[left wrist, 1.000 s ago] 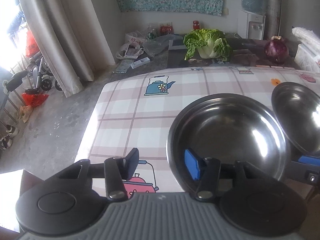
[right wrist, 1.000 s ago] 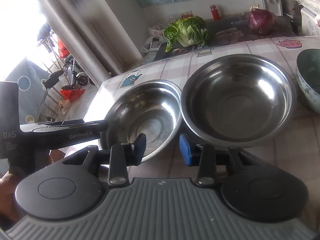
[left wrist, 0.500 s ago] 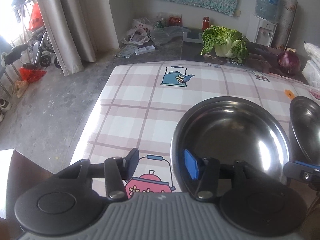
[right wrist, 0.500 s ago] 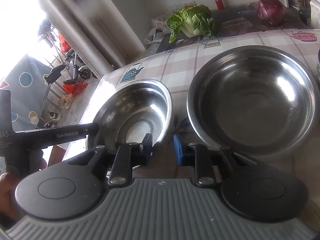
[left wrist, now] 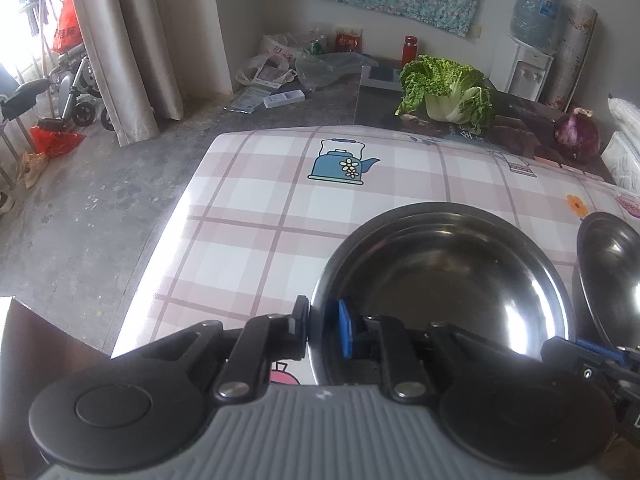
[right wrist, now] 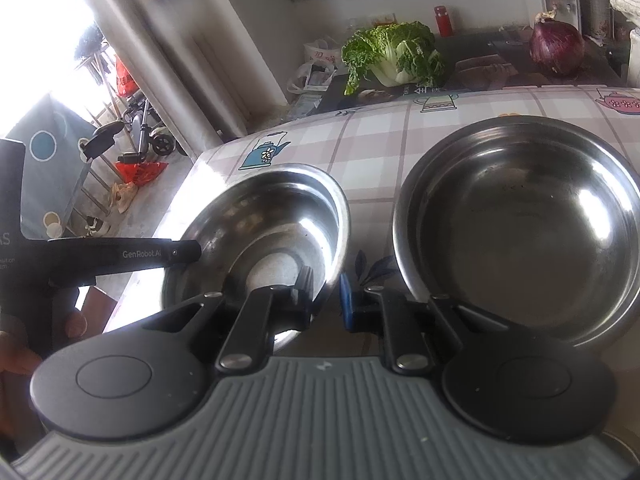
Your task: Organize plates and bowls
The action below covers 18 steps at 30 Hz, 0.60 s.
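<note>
A table covered by a pink-and-white checked oilcloth printed with teapots (left wrist: pixel 256 240) stands in a grey-floored room, with pale curtains (left wrist: pixel 128 48) at a bright window well beyond its far left corner. At the cloth's far edge lie a leafy green cabbage (left wrist: pixel 448 92) and, to its right, a round purple onion (left wrist: pixel 576 138).

Two shiny round stainless-steel bowls sit side by side on the cloth, close but apart. The left gripper (left wrist: pixel 323 326) is clamped on the near rim of the wide steel bowl (left wrist: pixel 440 292), its black finger outside the wall and its blue-padded finger inside. In the right wrist view that gripper's black body reaches in from the left to this same bowl (right wrist: pixel 260 232).

The right gripper (right wrist: pixel 326 292) sits between the two bowls, its jaws drawn close together; its black finger rests inside the first bowl's right rim. I cannot tell whether it pinches that rim. The second steel bowl (right wrist: pixel 520 224) lies just right of it, untouched.
</note>
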Motion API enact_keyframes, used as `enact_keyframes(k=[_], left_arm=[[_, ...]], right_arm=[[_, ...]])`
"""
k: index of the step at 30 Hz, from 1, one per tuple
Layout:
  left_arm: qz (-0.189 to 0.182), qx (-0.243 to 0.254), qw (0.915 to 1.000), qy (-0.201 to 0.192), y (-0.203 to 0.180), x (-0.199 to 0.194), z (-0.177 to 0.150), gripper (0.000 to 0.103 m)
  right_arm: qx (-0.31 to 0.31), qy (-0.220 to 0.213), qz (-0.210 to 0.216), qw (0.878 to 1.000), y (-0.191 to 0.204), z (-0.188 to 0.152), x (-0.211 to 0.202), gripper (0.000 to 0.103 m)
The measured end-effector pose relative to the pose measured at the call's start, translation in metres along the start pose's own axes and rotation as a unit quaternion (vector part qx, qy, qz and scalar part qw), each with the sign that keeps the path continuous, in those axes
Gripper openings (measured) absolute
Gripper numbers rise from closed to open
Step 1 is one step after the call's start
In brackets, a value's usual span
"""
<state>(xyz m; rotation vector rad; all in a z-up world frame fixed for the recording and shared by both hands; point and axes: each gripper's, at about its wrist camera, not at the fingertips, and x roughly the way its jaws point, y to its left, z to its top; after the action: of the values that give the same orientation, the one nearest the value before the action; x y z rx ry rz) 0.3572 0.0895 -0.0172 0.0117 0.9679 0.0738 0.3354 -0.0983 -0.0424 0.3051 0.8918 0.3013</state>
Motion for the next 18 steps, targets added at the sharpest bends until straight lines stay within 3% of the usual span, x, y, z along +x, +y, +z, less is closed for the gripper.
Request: enact_keyframes(k=[10,18], left_arm=[[0.01,-0.003,0.9997,-0.02,0.005,-0.031,0.008,0.016],[0.006,0.016,0.9981,-0.058,-0.017,-0.078,0.021,0.016]], right_arm=[[-0.002,-0.012,0.018,1.0,0.009,0.005,-0.017,0.013],[0.003,-0.04,0.037,0.998,0.007,0.017,-0.061,0.013]])
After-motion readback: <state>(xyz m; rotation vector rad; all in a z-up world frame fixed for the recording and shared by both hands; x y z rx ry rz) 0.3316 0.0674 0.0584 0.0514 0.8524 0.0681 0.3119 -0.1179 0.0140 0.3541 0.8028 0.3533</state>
